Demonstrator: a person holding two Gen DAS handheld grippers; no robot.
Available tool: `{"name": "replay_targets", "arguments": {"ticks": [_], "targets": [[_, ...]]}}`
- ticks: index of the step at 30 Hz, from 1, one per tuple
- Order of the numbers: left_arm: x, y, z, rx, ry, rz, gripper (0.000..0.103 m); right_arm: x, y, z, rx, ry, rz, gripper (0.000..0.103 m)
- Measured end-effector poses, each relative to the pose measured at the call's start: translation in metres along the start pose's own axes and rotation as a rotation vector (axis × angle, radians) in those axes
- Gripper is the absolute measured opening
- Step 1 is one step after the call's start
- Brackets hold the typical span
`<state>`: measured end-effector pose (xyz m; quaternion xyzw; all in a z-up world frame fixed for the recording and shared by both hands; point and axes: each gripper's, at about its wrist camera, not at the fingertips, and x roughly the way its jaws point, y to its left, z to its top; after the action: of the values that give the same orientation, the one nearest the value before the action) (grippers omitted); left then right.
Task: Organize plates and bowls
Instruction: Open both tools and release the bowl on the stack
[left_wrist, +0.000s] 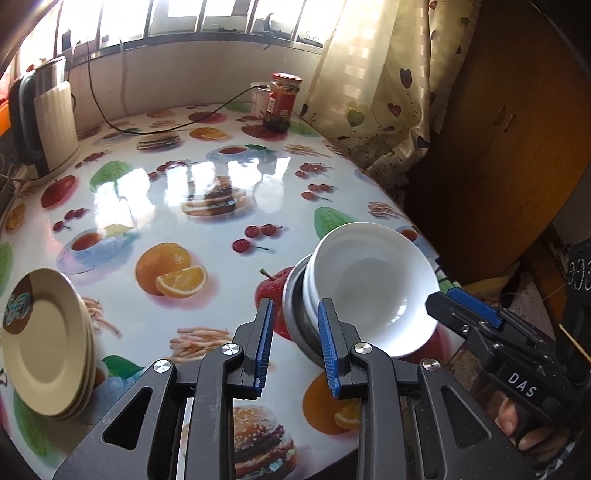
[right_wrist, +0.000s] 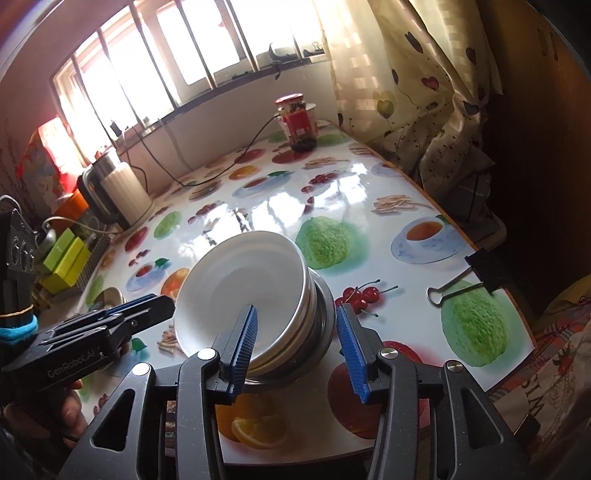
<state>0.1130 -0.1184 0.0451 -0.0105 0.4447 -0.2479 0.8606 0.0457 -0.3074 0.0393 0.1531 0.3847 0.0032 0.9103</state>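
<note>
My left hand-held gripper (left_wrist: 295, 345) is partly open with nothing between the pads; its right blue pad (left_wrist: 328, 350) sits just beside the near-left rim of the bowl stack, contact unclear. My right hand-held gripper (right_wrist: 297, 347) is open wider, its jaws straddling the near edge of the stack: left pad (right_wrist: 245, 343) over the white bowl's inside, right pad (right_wrist: 351, 350) outside the metal bowl, neither clearly pressing. White bowls (left_wrist: 369, 288) are nested, tilted, in a steel bowl (left_wrist: 295, 314), at about 1 o'clock from my left gripper, near the right edge of the surface (left_wrist: 207, 177). Beige plates (left_wrist: 44, 343) are stacked at 9 o'clock in the left view, well apart from the bowls. The surface is a glossy cloth printed with fruit, burgers and teacups. At 12 o'clock, far side, is a red-lidded jar (left_wrist: 282, 103) with a white container behind it. At 10 o'clock stands a ribbed white kettle (left_wrist: 51, 122), with a black cable (left_wrist: 155, 129) running across the far surface. A black binder clip (right_wrist: 476, 277) lies at 2 o'clock in the right view, on the surface edge. Barred window (right_wrist: 166, 62) behind, heart-print curtain (left_wrist: 388, 81) at 1 o'clock, dark wood cabinet (left_wrist: 498, 129) to the right. Green boxes (right_wrist: 66, 258) at 9 o'clock in the right view.
</note>
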Motion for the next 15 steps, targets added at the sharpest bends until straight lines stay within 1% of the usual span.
{"name": "replay_targets", "arguments": {"ticks": [2,5,10,15], "targets": [[-0.004,0.001,-0.003,0.007,-0.013,0.024,0.026,-0.003,0.001,-0.001,-0.005,-0.008,-0.001,0.045],[-0.010,0.001,-0.010,0.034,-0.045,0.081,0.026,-0.007,0.003,-0.004,-0.014,-0.020,-0.001,0.046],[-0.017,0.004,-0.018,0.056,-0.073,0.150,0.026,-0.011,0.004,-0.011,-0.024,-0.036,-0.009,0.050],[-0.024,0.007,-0.025,0.067,-0.106,0.186,0.026,-0.014,0.006,-0.020,-0.044,-0.042,-0.035,0.051]]}}
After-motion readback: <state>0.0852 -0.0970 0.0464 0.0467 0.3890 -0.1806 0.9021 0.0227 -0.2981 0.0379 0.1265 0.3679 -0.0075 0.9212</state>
